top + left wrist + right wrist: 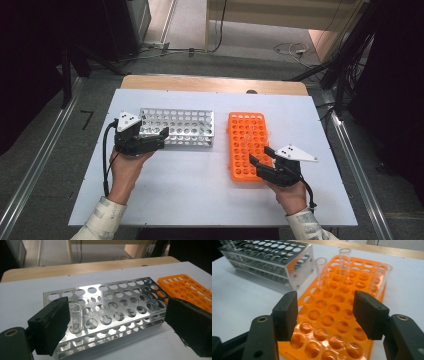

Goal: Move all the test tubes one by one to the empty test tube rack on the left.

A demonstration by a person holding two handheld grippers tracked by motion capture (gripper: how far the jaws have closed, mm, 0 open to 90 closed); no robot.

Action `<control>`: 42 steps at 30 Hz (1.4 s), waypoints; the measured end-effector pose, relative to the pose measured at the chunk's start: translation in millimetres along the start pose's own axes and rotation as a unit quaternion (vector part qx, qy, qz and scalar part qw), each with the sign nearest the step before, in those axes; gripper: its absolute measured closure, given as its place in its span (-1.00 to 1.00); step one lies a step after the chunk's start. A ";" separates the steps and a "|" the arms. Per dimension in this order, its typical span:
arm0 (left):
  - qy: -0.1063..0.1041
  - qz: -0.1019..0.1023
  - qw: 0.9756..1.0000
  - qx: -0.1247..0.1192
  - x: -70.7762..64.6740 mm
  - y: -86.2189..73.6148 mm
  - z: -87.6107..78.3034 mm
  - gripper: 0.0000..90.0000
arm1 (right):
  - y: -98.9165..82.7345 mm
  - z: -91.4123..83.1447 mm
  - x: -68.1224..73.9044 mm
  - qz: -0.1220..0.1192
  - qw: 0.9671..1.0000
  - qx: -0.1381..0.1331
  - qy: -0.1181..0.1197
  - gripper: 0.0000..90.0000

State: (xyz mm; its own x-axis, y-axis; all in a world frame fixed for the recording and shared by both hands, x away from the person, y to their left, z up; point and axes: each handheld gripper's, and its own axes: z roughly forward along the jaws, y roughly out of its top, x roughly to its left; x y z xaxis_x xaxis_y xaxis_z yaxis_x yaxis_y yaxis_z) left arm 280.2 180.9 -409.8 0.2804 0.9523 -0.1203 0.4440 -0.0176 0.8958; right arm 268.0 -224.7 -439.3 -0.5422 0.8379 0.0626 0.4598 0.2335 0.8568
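**While both claws gape: one tube in steel, three in orange**

Though two racks sit side by side on the table (200, 200), their loads differ. Steel rack (120, 302): one clear tube (75, 317), upright, long axis vertical, mouth up, in a hole near the rack's left end. Orange rack (332, 315): three tubes (344, 262), all upright, mouths up, grouped at the far end, about 12 o'clock from the right gripper.

Left gripper (115, 327): jaws spread wide, gripping nothing; the steel rack's tube stands just beside the left pad, free of it. In the high view this gripper sits at the steel rack's 9 o'clock end.

Right gripper (325, 315): jaws parted, empty, poised over the orange rack's near end at its 6 o'clock.
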 end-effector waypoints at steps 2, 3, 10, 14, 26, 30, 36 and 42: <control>-0.001 -0.005 1.000 0.006 0.0 -0.3 0.7 -0.92 | -0.5 -0.4 -4.3 0.005 1.000 0.000 -0.007 -0.21; -0.001 -0.006 1.000 0.009 0.2 -0.5 1.3 -0.92 | -0.7 -0.3 -6.5 0.004 1.000 -0.001 -0.011 -0.21; -0.013 -0.013 1.000 0.011 1.6 -2.0 1.0 -0.94 | -1.9 4.6 -20.2 0.009 0.999 -0.003 -0.039 -0.21; -0.014 -0.008 1.000 0.008 -1.5 -2.8 1.1 -0.93 | -3.1 12.5 -27.2 0.012 0.999 0.003 -0.052 -0.20; -0.028 0.001 1.000 0.011 -8.1 -4.4 3.5 -0.94 | -5.9 43.8 -42.3 0.011 0.997 0.014 -0.078 0.05; -0.031 0.002 0.999 0.015 -8.0 -5.1 4.0 -0.94 | -5.1 50.2 -43.2 0.001 0.996 0.011 -0.083 0.15; -0.031 0.004 0.999 0.017 -9.0 -5.6 4.2 -0.94 | -4.3 55.9 -44.3 -0.003 0.996 0.010 -0.089 0.35; -0.032 0.004 0.999 0.019 -8.5 -6.0 4.5 -0.94 | -3.4 56.2 -44.4 -0.004 0.996 0.009 -0.090 0.50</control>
State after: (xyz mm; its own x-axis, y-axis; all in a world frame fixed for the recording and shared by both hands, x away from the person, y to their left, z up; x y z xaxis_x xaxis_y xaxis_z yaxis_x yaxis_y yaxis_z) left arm 279.0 171.5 -416.1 0.3365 0.9310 -0.1413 0.4726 -0.0372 0.8805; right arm 330.0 -234.9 -473.7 -0.4111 0.9108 -0.0383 0.4690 0.2474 0.8478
